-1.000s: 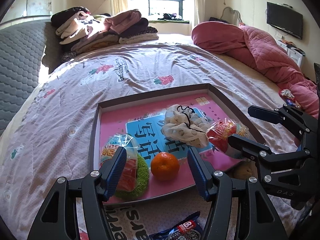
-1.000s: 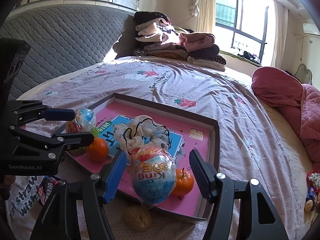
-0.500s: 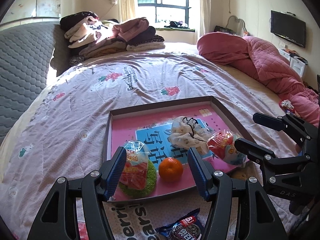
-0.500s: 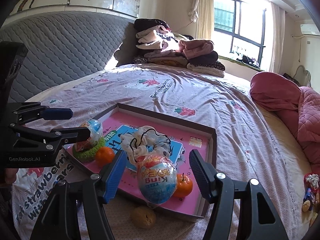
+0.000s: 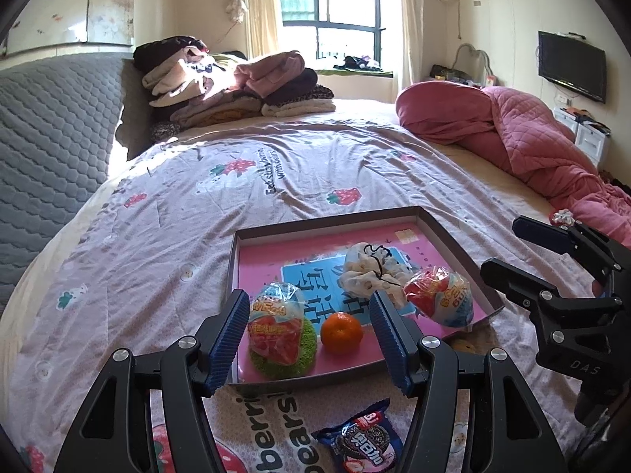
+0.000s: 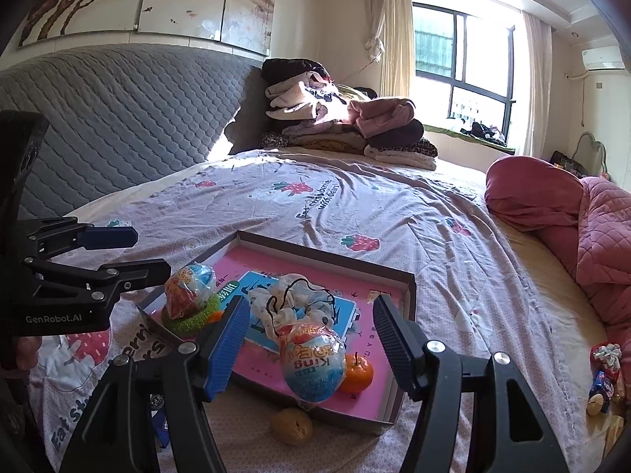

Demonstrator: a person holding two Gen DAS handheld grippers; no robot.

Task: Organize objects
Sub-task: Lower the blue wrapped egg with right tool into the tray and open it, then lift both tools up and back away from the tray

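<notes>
A shallow box tray (image 5: 331, 220) (image 6: 410, 295) with a pink bottom lies on the bed. In it are a wrapped toy egg on a green scrubber (image 5: 280, 327) (image 6: 189, 291), an orange (image 5: 341, 333), a cream scrunchie (image 5: 368, 272) (image 6: 292, 307), a second wrapped egg (image 5: 439, 301) (image 6: 313, 360) and a second orange (image 6: 357, 372). My left gripper (image 5: 309, 339) is open and empty, raised in front of the tray. My right gripper (image 6: 311, 349) is open and empty, raised at the tray's near corner.
A blue cookie packet (image 5: 364, 439) lies on the sheet in front of the tray. A brown walnut-like ball (image 6: 292, 425) lies just outside the tray's edge. Small wrapped items (image 6: 603, 374) sit at the right. A clothes pile (image 5: 232, 82) and pink quilt (image 5: 528, 138) are far back.
Both grippers have pulled back and risen from the tray, so the tray and its objects look smaller and lower. Both stayed open. Nothing in the tray moved.
</notes>
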